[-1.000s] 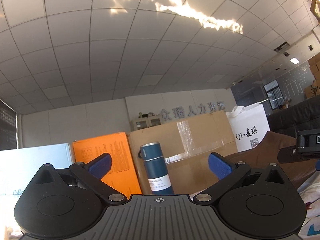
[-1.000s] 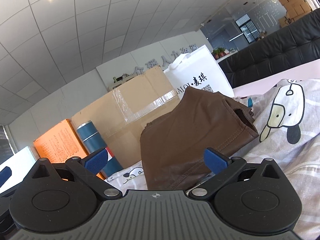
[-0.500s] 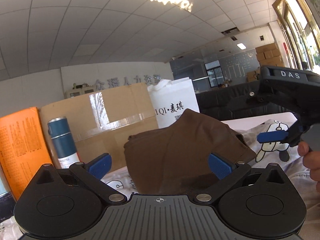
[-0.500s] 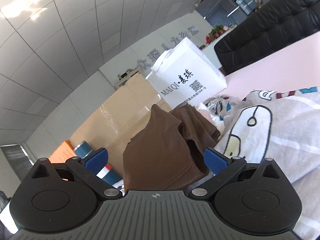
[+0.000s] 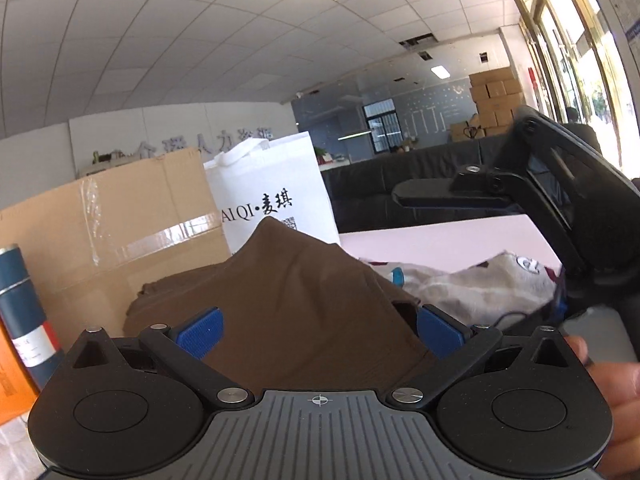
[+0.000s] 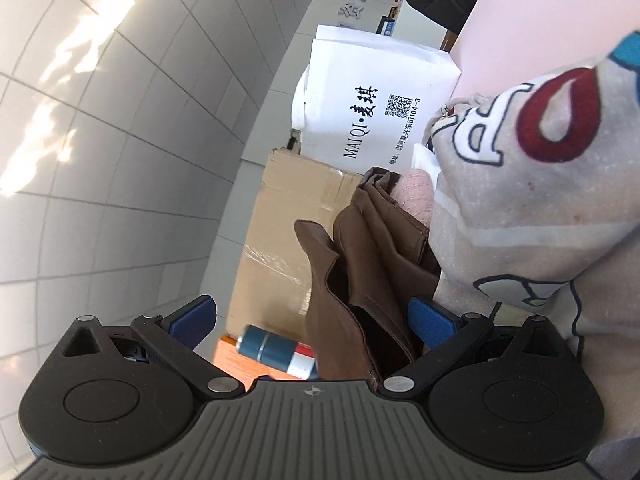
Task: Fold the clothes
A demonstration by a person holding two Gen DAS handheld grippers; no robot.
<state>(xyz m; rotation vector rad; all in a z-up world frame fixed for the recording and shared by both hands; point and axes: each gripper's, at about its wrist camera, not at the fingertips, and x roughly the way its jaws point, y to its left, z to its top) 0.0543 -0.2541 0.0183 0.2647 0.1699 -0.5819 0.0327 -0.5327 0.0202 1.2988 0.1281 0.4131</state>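
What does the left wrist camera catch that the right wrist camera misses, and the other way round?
Only the left wrist view shows the other claw's black body, the person's hand, stacked boxes and a black sofa. Only the right wrist view shows a pink cloth tucked behind the brown garment, and big red and white letters on the grey printed cloth. Both show the brown garment lying between open claw fingers, the white bag, the cardboard box and the blue bottle.
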